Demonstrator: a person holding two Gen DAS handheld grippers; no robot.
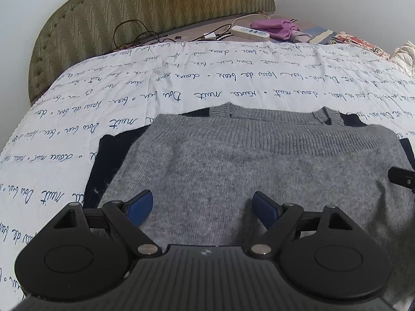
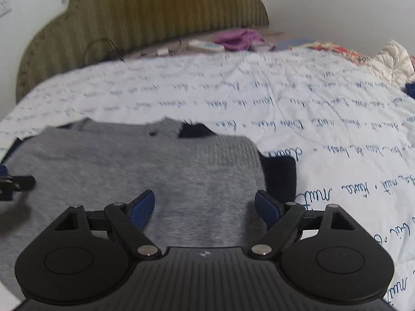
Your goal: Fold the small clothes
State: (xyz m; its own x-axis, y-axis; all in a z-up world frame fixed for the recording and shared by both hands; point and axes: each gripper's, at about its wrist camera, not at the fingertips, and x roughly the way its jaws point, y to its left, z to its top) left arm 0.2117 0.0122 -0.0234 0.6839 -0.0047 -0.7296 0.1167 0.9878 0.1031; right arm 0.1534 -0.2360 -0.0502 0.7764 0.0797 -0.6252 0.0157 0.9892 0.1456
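A grey knit sweater (image 1: 246, 168) lies folded on the bed, its ribbed hem doubled up toward the collar. It rests on a dark navy garment (image 1: 109, 150) whose edges stick out around it. My left gripper (image 1: 202, 204) is open and empty, hovering over the sweater's near left part. My right gripper (image 2: 205, 204) is open and empty over the sweater's (image 2: 155, 171) near right part, with the navy garment (image 2: 280, 176) just beside its right finger. Each gripper's tip shows at the edge of the other's view.
The white bedspread (image 1: 129, 98) with blue script covers the bed. An olive headboard (image 1: 145, 10) stands behind. A power strip (image 1: 250, 32), black cables (image 1: 135, 33) and a purple cloth (image 1: 275, 27) lie near the head. Patterned bedding (image 2: 389, 62) is piled at far right.
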